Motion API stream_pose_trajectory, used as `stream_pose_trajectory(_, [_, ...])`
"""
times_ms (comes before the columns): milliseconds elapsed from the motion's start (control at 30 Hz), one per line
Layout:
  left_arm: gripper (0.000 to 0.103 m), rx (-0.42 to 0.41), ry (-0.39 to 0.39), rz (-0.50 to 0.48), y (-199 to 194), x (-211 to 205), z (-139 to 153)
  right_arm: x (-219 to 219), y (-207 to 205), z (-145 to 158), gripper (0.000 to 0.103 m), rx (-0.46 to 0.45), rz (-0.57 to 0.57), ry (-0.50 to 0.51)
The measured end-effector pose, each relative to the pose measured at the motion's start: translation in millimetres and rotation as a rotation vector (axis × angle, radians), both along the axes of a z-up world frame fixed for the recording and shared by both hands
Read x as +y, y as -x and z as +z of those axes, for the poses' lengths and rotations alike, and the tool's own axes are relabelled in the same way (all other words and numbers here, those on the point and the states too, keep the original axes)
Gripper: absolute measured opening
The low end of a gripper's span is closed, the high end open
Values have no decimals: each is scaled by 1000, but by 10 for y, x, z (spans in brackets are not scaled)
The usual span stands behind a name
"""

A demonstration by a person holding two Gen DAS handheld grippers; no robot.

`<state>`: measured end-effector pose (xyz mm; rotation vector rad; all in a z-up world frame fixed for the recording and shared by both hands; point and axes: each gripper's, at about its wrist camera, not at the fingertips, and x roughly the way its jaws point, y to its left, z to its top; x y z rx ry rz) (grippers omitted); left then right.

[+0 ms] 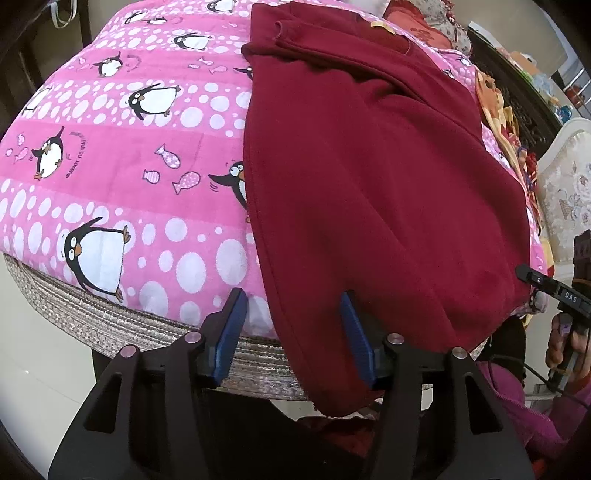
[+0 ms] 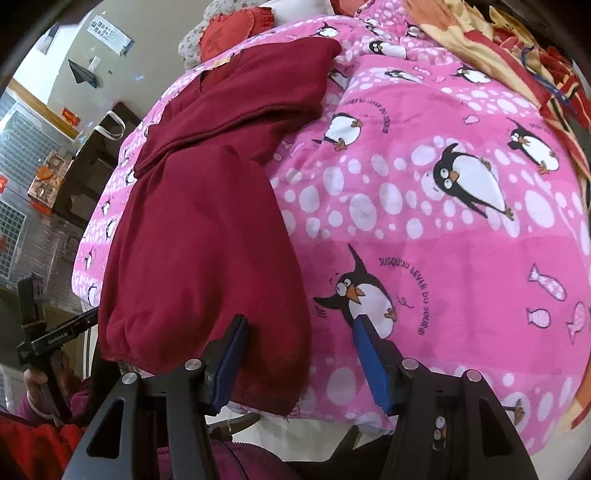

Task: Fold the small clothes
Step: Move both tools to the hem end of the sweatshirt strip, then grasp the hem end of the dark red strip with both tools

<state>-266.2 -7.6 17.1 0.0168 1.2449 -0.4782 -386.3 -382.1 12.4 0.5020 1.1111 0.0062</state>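
Maroon garment [image 1: 369,177] lies flat on our penguin blanket [image 1: 110,147]; left gripper [image 1: 291,332] and right gripper [image 2: 299,350] hang half-open at its six-o'clock hem, apparently for the next fold.

Dark maroon fleece garment [image 1: 388,177] is showing one plain colour, with a small yellow tag [image 1: 382,26] near its collar. Soft pink blanket [image 1: 129,155] beneath is showing white dots, black-and-white penguins with orange beaks, and small pink fish. Both grippers' pads [image 2: 231,362] are showing blue on black frames.
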Motion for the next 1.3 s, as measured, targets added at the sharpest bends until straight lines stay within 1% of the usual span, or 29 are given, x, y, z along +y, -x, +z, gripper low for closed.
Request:
stream_pose_trajectory(133, [55,-6,-7,0,14,-11,-5,-2,-4,-2,56,-2,0,-4])
stream_pose_trajectory(233, [57,6,-8,-3,26,1,-8,11,-21,-7,56,0,5,-3])
stream_pose_trajectory(367, [59,43,-1,0,72,-16,-27,14,-43,-19,56,2,7,-5])
stream_pose_trajectory(467, [62,109,20,2,112,-11,-92,21,-58,-35,57,-1,8,-8])
stream_pose_trajectory(533, [62,91,18,1,141,-20,-75,18,-54,-46,57,-2,7,-9])
stream_pose_trajectory(700, [62,90,16,9,121,-73,-72,26,-54,-49,57,-15,4,-7])
stream_pose_trajectory(767, [62,79,4,-10,134,-101,-69,34,-64,-52,57,-23,10,-3])
stream_pose_trajectory(800, [60,71,-1,-23,138,-133,-69,50,-64,-53,57,-31,18,3])
stream_pose_trajectory(833, [49,61,-1,-40,151,-155,-67,61,-68,-50,55,-34,25,12])
stream_pose_trajectory(867, [41,61,5,-51,159,-165,-67,86,-73,-47,43,-38,38,27])
stream_pose_trajectory(900, [26,69,17,-61,161,-169,-72,120,-78,-35,27,-44,59,32])
stream_pose_trajectory(933, [16,85,42,-69,159,-171,-81,134,-80,-20,20,-52,67,17])
stream_pose_trajectory(967, [15,87,46,-73,157,-173,-71,150,-76,8,12,-65,72,-4])
stream_pose_trajectory(1000, [12,82,45,-79,152,-174,-52,177,-63,68,9,-83,82,-12])
stream_pose_trajectory(1033, [8,81,55,-90,134,-161,-8,201,-52,114,9,-92,92,-10])
stream_pose_trajectory(1100, [7,77,96,-90,102,-82,101,233,-2,261,9,-123,111,-40])
stream_pose_trajectory(1200, [7,16,137,-90,59,115,409,273,89,489,8,-168,139,-94])
stream_pose_trajectory(1233, [7,-15,137,-88,48,191,521,291,123,566,8,-184,156,-119])
stream_pose_trajectory(1300, [7,-43,120,-79,29,288,617,335,173,672,8,-208,186,-168])
